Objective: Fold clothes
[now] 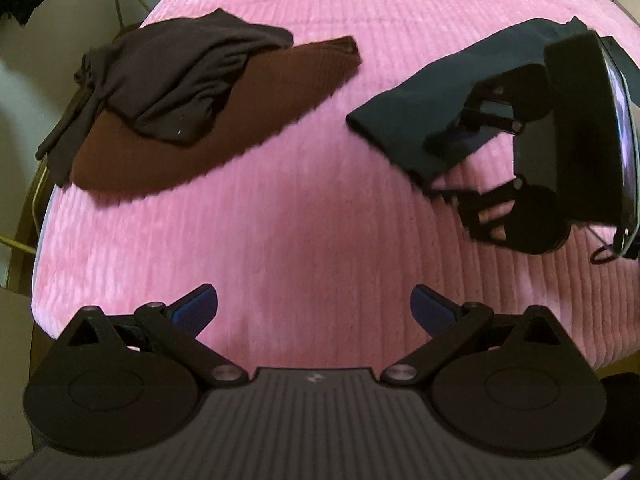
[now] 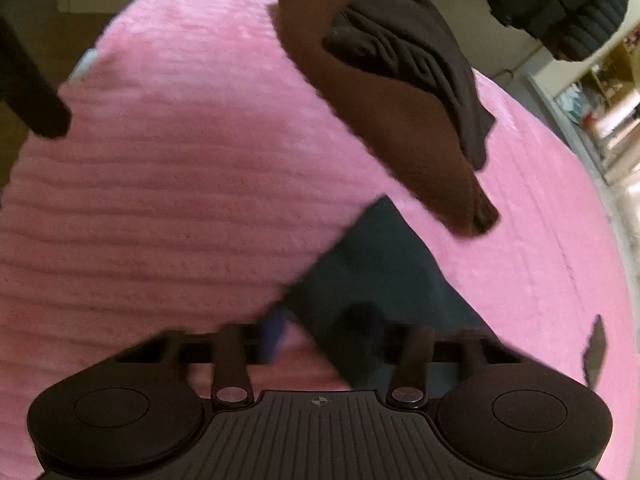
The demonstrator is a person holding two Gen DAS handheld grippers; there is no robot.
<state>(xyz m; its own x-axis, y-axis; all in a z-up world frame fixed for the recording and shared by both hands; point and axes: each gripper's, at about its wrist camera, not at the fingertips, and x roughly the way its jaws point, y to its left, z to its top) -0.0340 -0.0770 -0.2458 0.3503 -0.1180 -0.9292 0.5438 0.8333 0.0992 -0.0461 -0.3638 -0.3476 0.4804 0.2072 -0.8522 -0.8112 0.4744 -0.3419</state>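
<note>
The dark teal garment (image 1: 416,116) lies on the pink ribbed blanket (image 1: 280,220), to the R of the scene in the L wrist view, long axis running diagonally from its near-L corner up toward the far R. The right gripper (image 1: 448,168) is already at it: in the L view its fingers sit over the garment's near edge, w/ pink showing between them, so they look apart, not clamped; in its own view (image 2: 320,328) the teal cloth (image 2: 380,264) runs straight ahead from the fingers, but motion blur smears the tips, so actual contact w/ the fabric is unclear. The left gripper (image 1: 314,312) hovers over bare blanket, blue pads (image 1: 198,310) wide apart, holding nothing, well apart from the teal piece, so R is clearly nearer. The other 2 items, a brown knit (image 1: 200,136) w/ a dark grey-brown garment (image 1: 172,80) crumpled on top, lie far L. The teal piece's far end is hidden behind the R gripper's body; whether it's already folded can't be told.
</note>
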